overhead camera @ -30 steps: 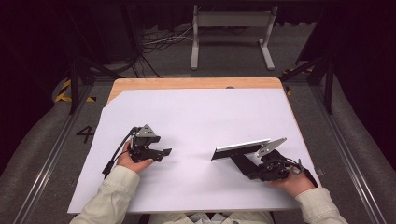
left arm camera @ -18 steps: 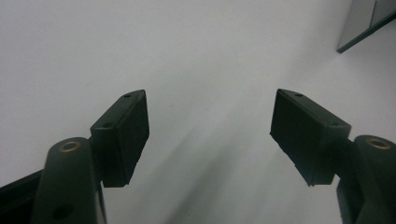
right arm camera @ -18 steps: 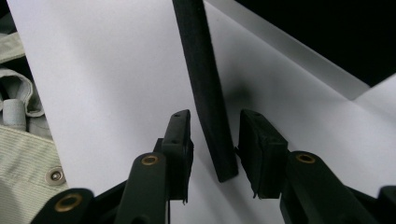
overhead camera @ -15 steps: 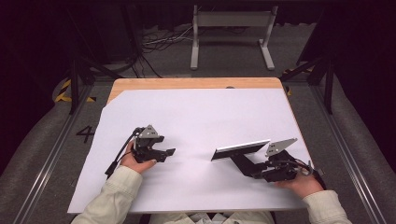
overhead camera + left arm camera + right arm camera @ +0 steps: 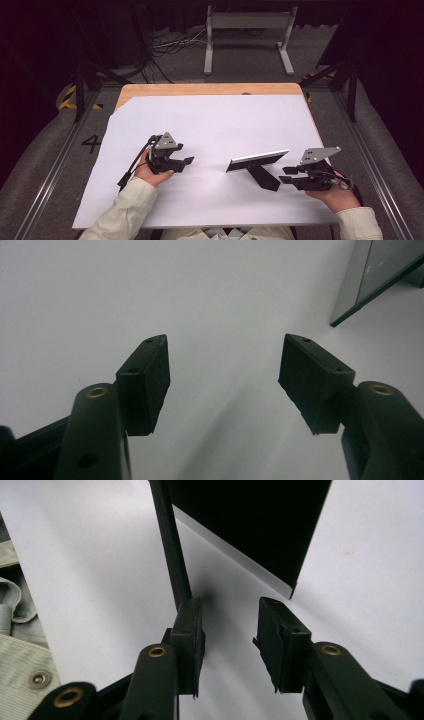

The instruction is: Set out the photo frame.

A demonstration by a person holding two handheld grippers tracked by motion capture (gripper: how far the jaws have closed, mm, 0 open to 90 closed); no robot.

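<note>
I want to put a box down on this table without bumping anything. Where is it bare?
The far half of the white sheet, between the wooden table edge and the standing photo frame, is bare. So is the patch between the left gripper and the frame. The near right is crowded: frame, prop leg and right gripper.

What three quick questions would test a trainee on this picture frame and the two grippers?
1. True or false: the left gripper holds the picture frame.
2. The frame is: A lying flat, B standing on its back leg, C hanging.
3. Which gripper is nearer the back leg?
Key: 1 false, its jaws, just closing somewhat, are empty. 2 B. 3 the right gripper, jaws just opened, nothing between them.
</note>
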